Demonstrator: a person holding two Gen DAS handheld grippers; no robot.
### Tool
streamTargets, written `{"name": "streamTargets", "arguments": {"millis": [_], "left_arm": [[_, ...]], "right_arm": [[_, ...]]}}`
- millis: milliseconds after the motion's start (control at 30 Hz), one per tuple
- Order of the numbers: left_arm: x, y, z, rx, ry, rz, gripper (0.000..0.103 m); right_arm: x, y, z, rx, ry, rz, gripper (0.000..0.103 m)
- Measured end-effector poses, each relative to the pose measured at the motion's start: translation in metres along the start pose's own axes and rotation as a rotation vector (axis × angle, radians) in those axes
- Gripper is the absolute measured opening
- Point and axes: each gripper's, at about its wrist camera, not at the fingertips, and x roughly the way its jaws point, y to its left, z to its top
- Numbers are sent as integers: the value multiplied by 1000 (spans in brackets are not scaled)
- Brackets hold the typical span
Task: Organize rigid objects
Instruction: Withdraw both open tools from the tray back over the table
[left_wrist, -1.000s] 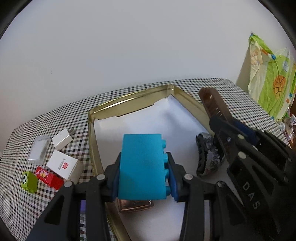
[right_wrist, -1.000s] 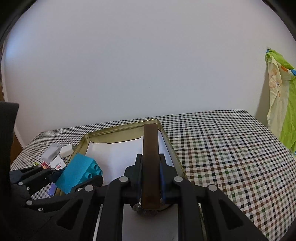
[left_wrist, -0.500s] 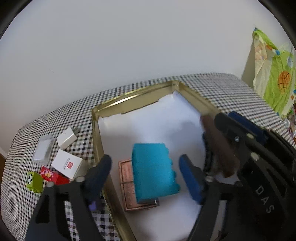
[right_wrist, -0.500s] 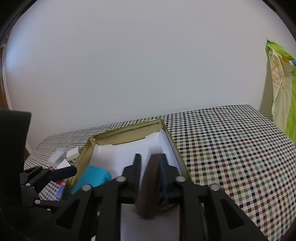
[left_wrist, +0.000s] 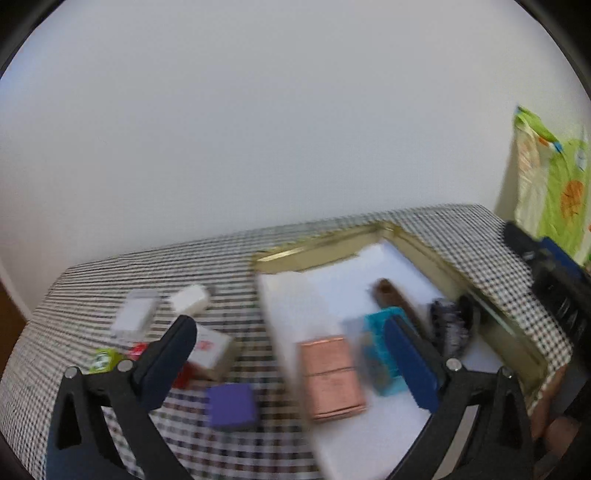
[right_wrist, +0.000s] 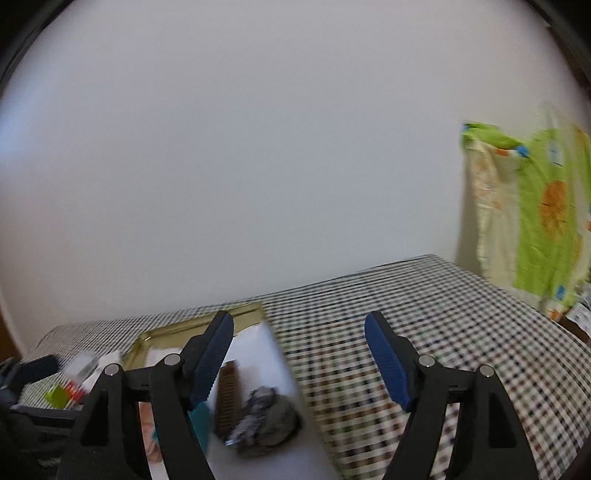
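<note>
A gold tin tray (left_wrist: 424, 242) with a white lining sits on the checkered table. Inside it lie a teal brick (left_wrist: 380, 350), a copper-coloured box (left_wrist: 330, 374), a brown comb (left_wrist: 393, 299) and a grey crumpled lump (left_wrist: 448, 326). My left gripper (left_wrist: 295, 360) is open and empty, above the tray's left edge. My right gripper (right_wrist: 301, 356) is open and empty, above the tray's right edge (right_wrist: 207, 325); the comb (right_wrist: 225, 397) and the lump (right_wrist: 264, 417) lie below it. Both views are blurred.
Left of the tray on the table are a purple block (left_wrist: 231, 404), a white box with a red mark (left_wrist: 210, 349), a red brick (left_wrist: 138, 349), a green brick (left_wrist: 105, 360), a white plug (left_wrist: 190, 299) and a clear case (left_wrist: 135, 317). A green patterned cloth (right_wrist: 535, 214) hangs at the right.
My left gripper opened and let the teal brick down into the tray. My right gripper opened and left the brown comb in the tray. Both grippers have pulled back and up.
</note>
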Motion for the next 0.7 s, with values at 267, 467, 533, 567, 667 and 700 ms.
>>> {"name": "streamTargets", "arguments": {"millis": [267, 467, 533, 567, 667, 700], "left_arm": [[2, 61, -25, -41, 2, 101, 102], [-2, 84, -39, -70, 2, 125, 102], [-4, 91, -44, -63, -8, 137, 102], [-4, 92, -45, -60, -10, 142, 102], [-6, 102, -49, -61, -13, 153, 102], [-7, 105, -51, -61, -14, 155, 102]], "right_arm": [[-4, -5, -2, 9, -32, -91, 76], [-20, 2, -7, -39, -90, -153, 76], [-26, 4, -8, -32, -105, -173, 76], [-29, 3, -7, -26, -110, -178, 76], [-35, 11, -11, -19, -114, -187, 76], [-36, 15, -11, -24, -116, -197, 76]]}}
